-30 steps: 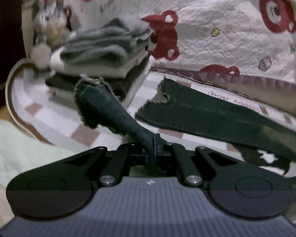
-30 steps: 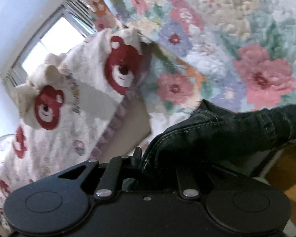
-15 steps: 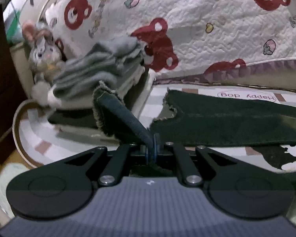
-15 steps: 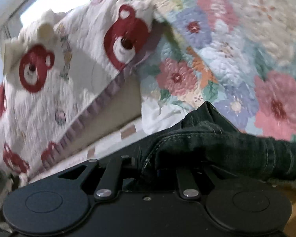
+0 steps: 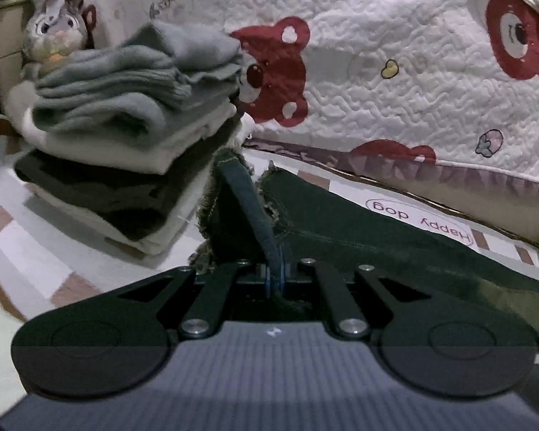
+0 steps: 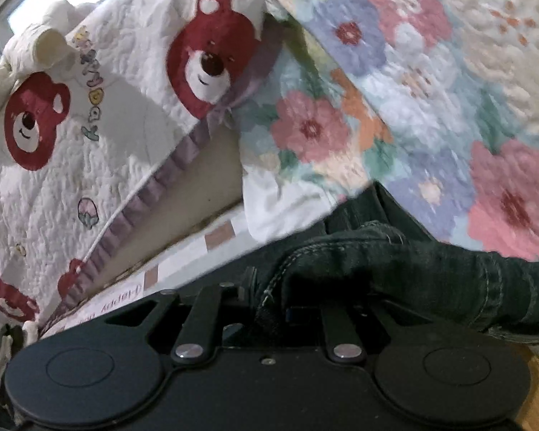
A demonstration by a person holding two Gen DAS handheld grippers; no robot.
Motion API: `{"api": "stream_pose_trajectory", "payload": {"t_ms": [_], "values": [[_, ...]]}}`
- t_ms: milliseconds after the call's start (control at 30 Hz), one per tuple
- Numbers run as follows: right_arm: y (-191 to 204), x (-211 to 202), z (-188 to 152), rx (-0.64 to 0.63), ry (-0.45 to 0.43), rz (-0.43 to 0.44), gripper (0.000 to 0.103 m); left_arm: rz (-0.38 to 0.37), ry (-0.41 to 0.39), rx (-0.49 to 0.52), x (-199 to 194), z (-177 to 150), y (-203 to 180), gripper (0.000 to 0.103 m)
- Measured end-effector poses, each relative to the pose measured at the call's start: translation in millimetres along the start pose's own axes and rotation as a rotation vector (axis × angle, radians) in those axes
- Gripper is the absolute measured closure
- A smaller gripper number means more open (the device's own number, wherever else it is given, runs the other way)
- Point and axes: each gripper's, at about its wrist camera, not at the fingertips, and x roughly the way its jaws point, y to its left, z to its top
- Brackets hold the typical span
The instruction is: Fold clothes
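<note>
Dark denim jeans [image 5: 359,230] lie stretched across the bed. My left gripper [image 5: 276,280] is shut on the frayed hem of one leg [image 5: 248,201], which rises from the jaws and lies over the other leg. My right gripper [image 6: 287,310] is shut on the waistband end of the jeans [image 6: 395,269]; the bunched denim hides its fingertips.
A stack of folded grey, white and dark clothes [image 5: 125,115] stands at the left, with a plush rabbit [image 5: 54,32] behind it. A white bear-print quilt [image 5: 395,72] rises behind the jeans. A floral quilt [image 6: 413,89] lies to the right. The sheet [image 5: 36,230] has pink squares.
My left gripper has carried the held leg hem rightward until it lies over the other leg. My right gripper has tilted down toward the bed, still holding the waistband.
</note>
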Motion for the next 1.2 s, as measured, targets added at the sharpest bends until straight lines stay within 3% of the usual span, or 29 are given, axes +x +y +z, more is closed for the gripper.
{"api": "stream_pose_trajectory", "payload": {"t_ms": [100, 300, 400, 500, 700, 867, 1033, 1200], "values": [[0.4, 24.0, 3.3, 0.062, -0.040, 0.004, 0.087, -0.021, -0.029, -0.021, 16.7, 8.5, 0.0, 0.099], [25.2, 75.3, 11.9, 0.213, -0.078, -0.102, 0.086, -0.064, -0.118, -0.093, 54.0, 32.7, -4.2, 0.099], [31.5, 103.6, 25.1, 0.239, -0.037, -0.160, 0.086, -0.101, -0.047, -0.174, 91.0, 29.9, -1.9, 0.099], [36.8, 128.6, 32.1, 0.211, -0.012, -0.202, 0.086, -0.101, -0.040, -0.221, 111.2, 29.3, 2.2, 0.099], [52.2, 160.6, 39.8, 0.048, 0.009, -0.204, 0.086, -0.152, -0.053, -0.324, 133.5, 54.5, 9.0, 0.099], [41.6, 206.5, 43.9, 0.046, 0.088, -0.267, 0.086, -0.059, -0.047, -0.087, 172.4, 78.0, -30.7, 0.099], [30.2, 257.6, 39.0, 0.093, 0.203, -0.380, 0.084, -0.042, -0.001, -0.083, 205.0, 73.6, -34.0, 0.099], [29.8, 275.5, 41.3, 0.021, 0.251, -0.381, 0.086, -0.040, -0.046, -0.090, 204.6, 83.6, -34.9, 0.099]]}}
